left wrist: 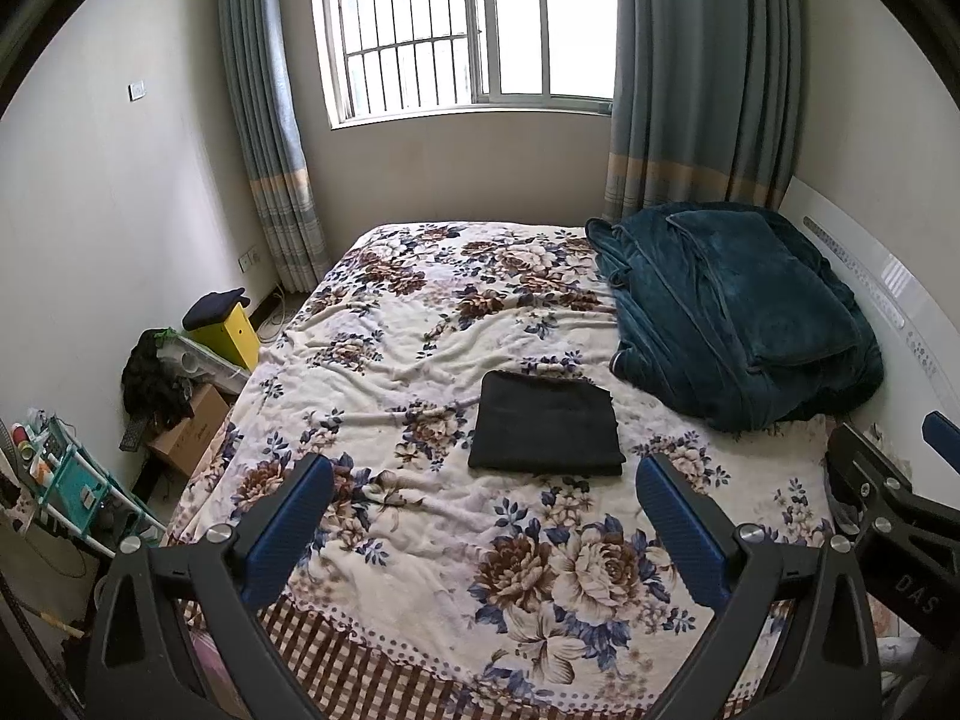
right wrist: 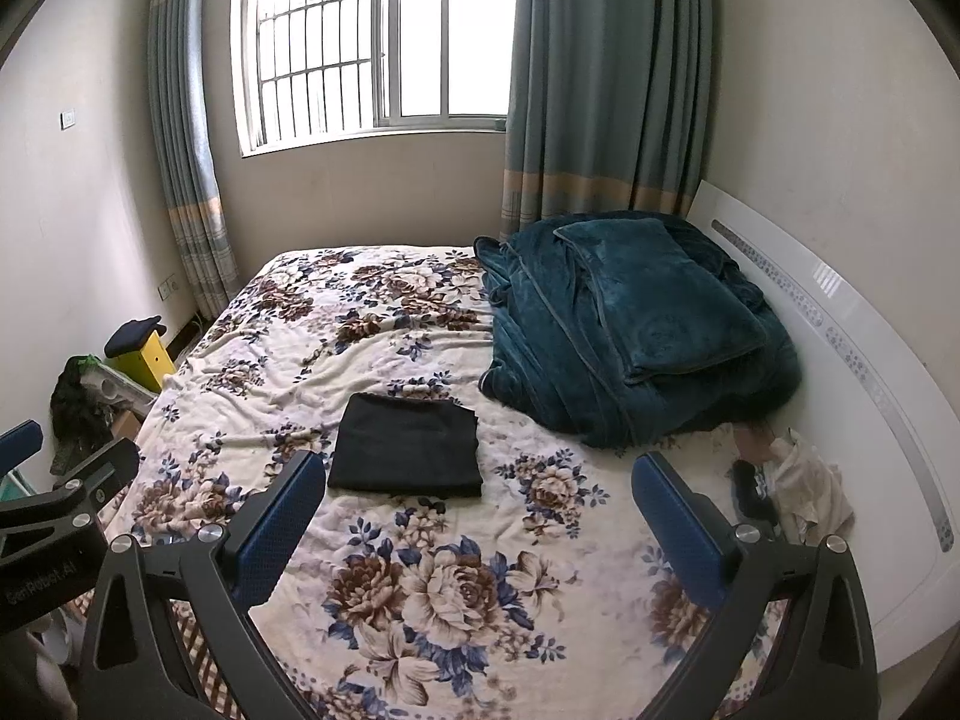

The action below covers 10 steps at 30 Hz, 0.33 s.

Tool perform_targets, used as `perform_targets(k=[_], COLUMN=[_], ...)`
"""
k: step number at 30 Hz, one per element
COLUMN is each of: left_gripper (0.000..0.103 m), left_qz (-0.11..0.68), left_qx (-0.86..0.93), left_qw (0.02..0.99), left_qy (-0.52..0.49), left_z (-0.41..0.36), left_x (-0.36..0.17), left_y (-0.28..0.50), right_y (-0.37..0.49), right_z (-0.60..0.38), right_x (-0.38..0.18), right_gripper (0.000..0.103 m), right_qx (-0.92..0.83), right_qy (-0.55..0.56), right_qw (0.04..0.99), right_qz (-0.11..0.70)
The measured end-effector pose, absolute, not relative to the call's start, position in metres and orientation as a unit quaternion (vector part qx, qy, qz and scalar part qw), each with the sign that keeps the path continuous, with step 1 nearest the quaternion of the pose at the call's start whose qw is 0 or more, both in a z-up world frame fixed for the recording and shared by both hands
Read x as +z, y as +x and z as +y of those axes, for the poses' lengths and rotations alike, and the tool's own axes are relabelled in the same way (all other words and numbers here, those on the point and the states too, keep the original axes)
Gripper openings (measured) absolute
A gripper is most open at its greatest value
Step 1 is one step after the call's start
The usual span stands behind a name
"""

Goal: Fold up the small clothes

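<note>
Both grippers spread wide, empty: left gripper, right gripper. The black garment lies folded mid-bed, dead ahead of the left, ahead-left of the right.

I see a small bedroom with pale walls. Daylight pours through a barred window flanked by blue-grey curtains. A bed with a floral blanket fills the room, its white headboard on the right. Boxes crowd the floor at the bed's left edge.
</note>
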<state>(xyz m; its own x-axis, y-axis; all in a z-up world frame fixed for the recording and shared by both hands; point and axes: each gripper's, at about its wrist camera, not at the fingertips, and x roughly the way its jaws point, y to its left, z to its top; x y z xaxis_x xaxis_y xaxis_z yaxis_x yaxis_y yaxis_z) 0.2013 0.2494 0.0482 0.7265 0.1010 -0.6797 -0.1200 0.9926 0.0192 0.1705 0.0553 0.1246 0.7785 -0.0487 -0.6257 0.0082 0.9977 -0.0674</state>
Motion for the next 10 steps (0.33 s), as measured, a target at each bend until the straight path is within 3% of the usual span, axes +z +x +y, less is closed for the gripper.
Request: perform_targets(k=[10], left_gripper=[0.103], left_qz=[0.363], left_qx=[0.058], left_qw=[0.93], left_qy=[-0.014], left_z=[0.2506], left_x=[0.0532], left_y=[0.2095], right_y=[0.1734], right_z=[0.055], right_x=[0.1238], right_gripper=[0.103], right_qx=[-0.016], right_qy=[-0.032], right_qw=[0.942], right_qz=[0.333])
